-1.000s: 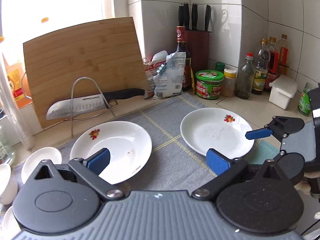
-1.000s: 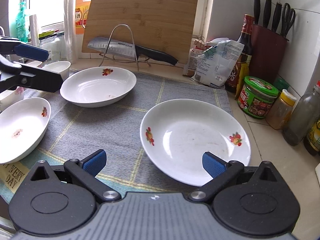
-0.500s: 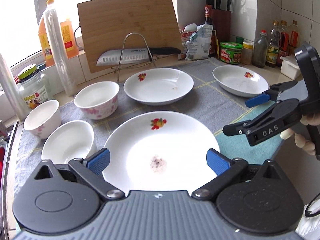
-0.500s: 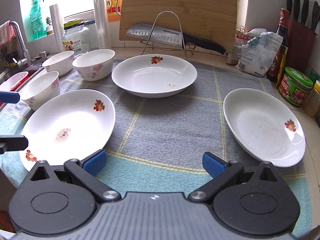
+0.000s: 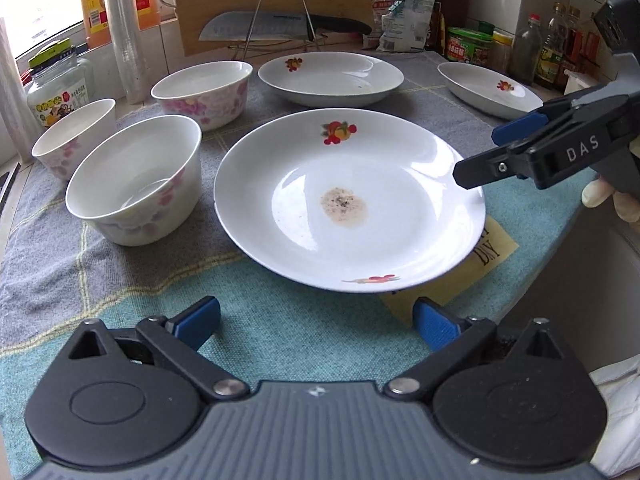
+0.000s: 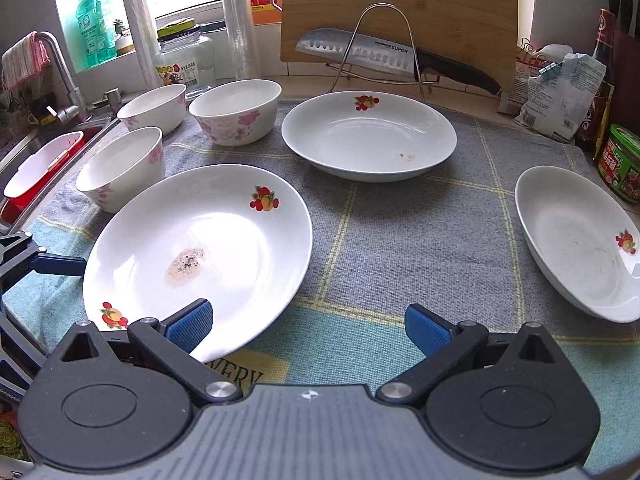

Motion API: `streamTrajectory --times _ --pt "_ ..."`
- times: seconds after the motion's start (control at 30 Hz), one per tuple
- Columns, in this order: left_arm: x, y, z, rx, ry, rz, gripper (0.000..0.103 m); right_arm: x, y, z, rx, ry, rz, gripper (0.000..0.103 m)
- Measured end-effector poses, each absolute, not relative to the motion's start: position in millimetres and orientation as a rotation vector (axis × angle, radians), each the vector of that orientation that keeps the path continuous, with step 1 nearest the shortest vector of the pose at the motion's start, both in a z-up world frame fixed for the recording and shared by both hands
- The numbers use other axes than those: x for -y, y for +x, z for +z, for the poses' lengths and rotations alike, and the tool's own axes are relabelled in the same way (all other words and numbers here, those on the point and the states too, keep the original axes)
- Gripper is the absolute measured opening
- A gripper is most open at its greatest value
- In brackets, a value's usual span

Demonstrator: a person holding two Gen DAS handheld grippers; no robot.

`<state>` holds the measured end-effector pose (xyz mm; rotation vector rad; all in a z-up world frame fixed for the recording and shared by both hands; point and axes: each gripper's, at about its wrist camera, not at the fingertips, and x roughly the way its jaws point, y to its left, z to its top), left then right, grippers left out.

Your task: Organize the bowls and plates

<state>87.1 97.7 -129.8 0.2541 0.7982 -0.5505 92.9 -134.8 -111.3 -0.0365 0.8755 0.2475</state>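
Three white plates with fruit prints lie on a grey and teal cloth mat [image 6: 400, 240]. The near plate [image 5: 348, 200] [image 6: 200, 252] has a brown stain in its middle. A second plate [image 5: 330, 76] [image 6: 368, 136] lies at the back and a third [image 5: 488, 88] [image 6: 576, 240] at the right. Three flowered bowls [image 5: 134, 180] [image 5: 202, 92] [image 5: 74, 136] stand upright at the left. My left gripper [image 5: 316, 324] is open just short of the near plate's front rim. My right gripper [image 6: 308, 326] [image 5: 484, 152] is open at that plate's right rim, holding nothing.
A bamboo cutting board [image 6: 400, 8] leans on the back wall behind a cleaver [image 6: 360, 50] in a wire rack. A sink with a red tub [image 6: 40, 164] lies left of the mat. Jars and bottles [image 5: 520, 52] line the right wall. The counter's front edge [image 5: 560, 264] drops off nearby.
Both grippers have pulled back and swung left, from the far plates to the stained near plate at the front. Both stayed open; no dish has moved.
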Motion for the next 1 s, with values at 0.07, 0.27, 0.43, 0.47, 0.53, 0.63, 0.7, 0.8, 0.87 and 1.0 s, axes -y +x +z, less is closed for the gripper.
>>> streamTrajectory --times 0.07,0.27,0.43,0.47,0.53,0.63,0.7,0.8,0.87,1.0 --pt "-97 91 -134 -0.796 0.264 -0.567 0.102 132 95 -113 -0.895 -0.030 0.269 0.103" --pt "-94 99 -134 -0.780 0.275 -0.581 0.103 122 106 -120 -0.954 -0.050 0.324 0.103" --pt "-95 100 -135 -0.764 0.273 -0.592 0.103 116 122 -126 -0.994 -0.041 0.381 0.103" --pt "-96 100 -135 -0.759 0.272 -0.595 0.103 114 126 -127 -0.999 -0.044 0.390 0.103" --pt "-97 100 -135 -0.752 0.271 -0.599 0.103 110 133 -129 -1.014 -0.051 0.405 0.103" --pt "-98 100 -135 -0.745 0.274 -0.608 0.103 104 142 -130 -1.021 -0.062 0.433 0.103" --pt "-98 101 -135 -0.742 0.278 -0.618 0.103 101 147 -130 -1.027 -0.081 0.447 0.103" --pt "-98 102 -135 -0.738 0.288 -0.636 0.103 98 153 -130 -1.035 -0.098 0.468 0.103" --pt "-98 103 -135 -0.736 0.298 -0.650 0.103 96 156 -130 -1.043 -0.111 0.476 0.103" --pt "-96 107 -132 -0.736 0.336 -0.682 0.102 94 160 -130 -1.063 -0.118 0.476 0.103"
